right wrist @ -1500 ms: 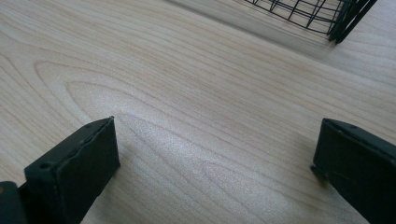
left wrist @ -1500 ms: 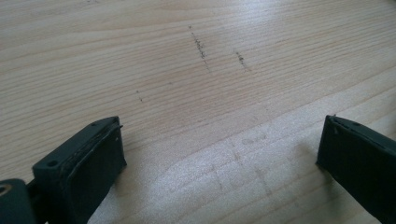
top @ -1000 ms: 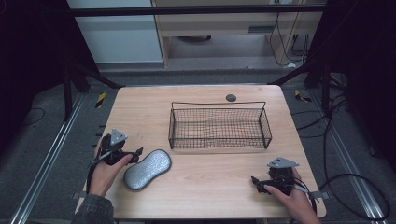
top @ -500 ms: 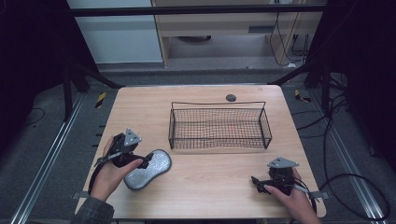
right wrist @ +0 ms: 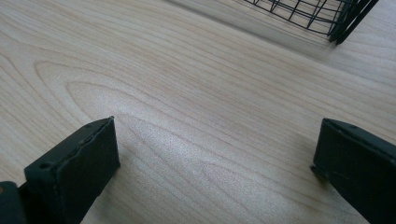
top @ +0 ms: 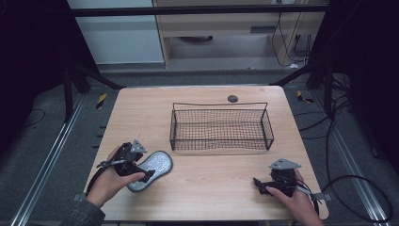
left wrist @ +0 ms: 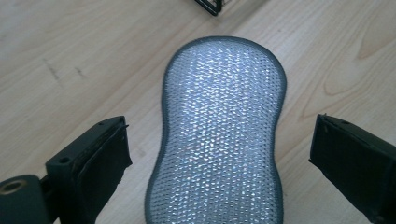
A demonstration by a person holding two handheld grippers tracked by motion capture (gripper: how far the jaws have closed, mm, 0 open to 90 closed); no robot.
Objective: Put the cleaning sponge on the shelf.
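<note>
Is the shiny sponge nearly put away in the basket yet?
Not yet. The left gripper is placed with its jaws wide open on either side of the silver scrub sponge, which lies flat on the table. Nothing is gripped. The wire basket looks empty. The right gripper is open over bare wood. Probably left: closing, lifting and carrying the sponge to the basket.

Parted gripper (right wrist: 215, 158), bare table (right wrist: 187, 93), basket corner (right wrist: 322, 14)

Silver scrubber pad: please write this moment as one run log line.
left hand-held gripper: open, astride scrubber pad | right hand-held gripper: open, idle | wire basket: empty
</note>
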